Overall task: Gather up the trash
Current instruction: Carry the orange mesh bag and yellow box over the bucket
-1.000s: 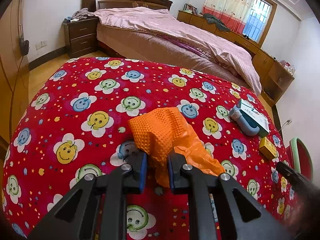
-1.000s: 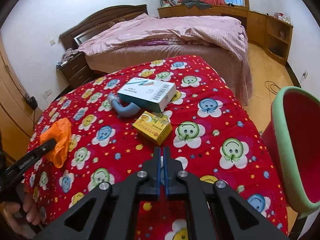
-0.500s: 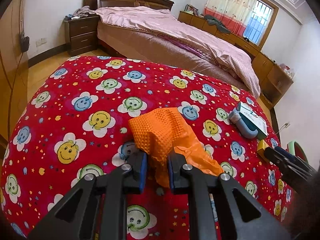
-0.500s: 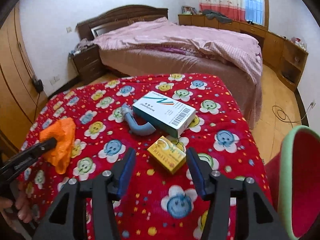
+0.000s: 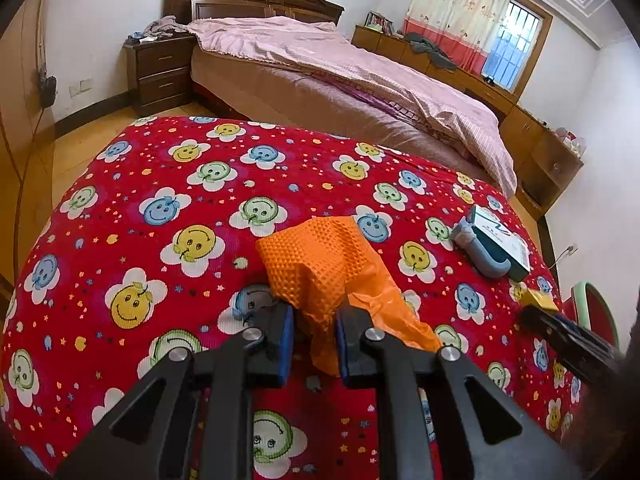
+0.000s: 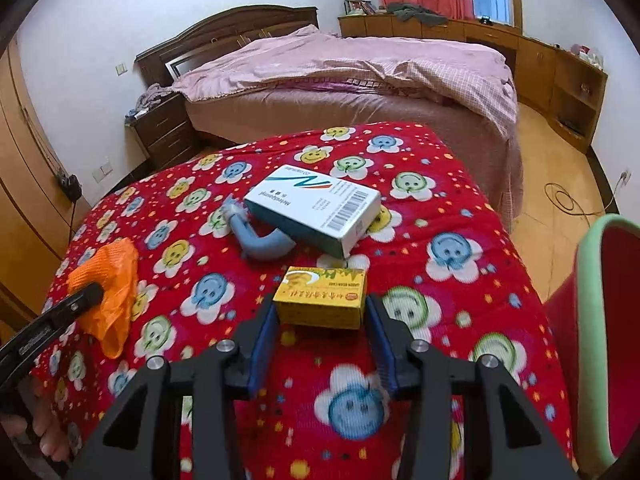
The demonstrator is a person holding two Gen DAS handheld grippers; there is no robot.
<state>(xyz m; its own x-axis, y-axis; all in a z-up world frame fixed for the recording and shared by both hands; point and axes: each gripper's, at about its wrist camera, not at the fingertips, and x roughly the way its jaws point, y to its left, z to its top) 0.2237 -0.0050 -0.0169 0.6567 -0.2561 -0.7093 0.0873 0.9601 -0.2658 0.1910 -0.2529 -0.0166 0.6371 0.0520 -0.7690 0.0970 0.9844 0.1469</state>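
Observation:
My left gripper (image 5: 315, 336) is shut on a crumpled orange bag (image 5: 320, 264) that lies on the red smiley-patterned cloth (image 5: 160, 216); the bag also shows in the right wrist view (image 6: 110, 280). My right gripper (image 6: 322, 322) is open, its jaws on either side of a small yellow box (image 6: 322, 297), apart from its sides. Beyond it lie a white and teal carton (image 6: 314, 208) and a grey-blue curved tube (image 6: 260, 240). In the left wrist view the carton (image 5: 500, 242), tube (image 5: 482, 256) and yellow box (image 5: 540, 300) sit at the right.
A red bin with a green rim (image 6: 600, 320) stands off the table's right edge; it also shows in the left wrist view (image 5: 596, 312). A bed with a pink cover (image 6: 340, 68), a nightstand (image 5: 160, 72) and wooden cabinets (image 6: 560, 64) lie behind.
My right gripper opened from shut and moved forward until its jaws flank the yellow box. My left gripper stayed shut on the orange bag, barely moving.

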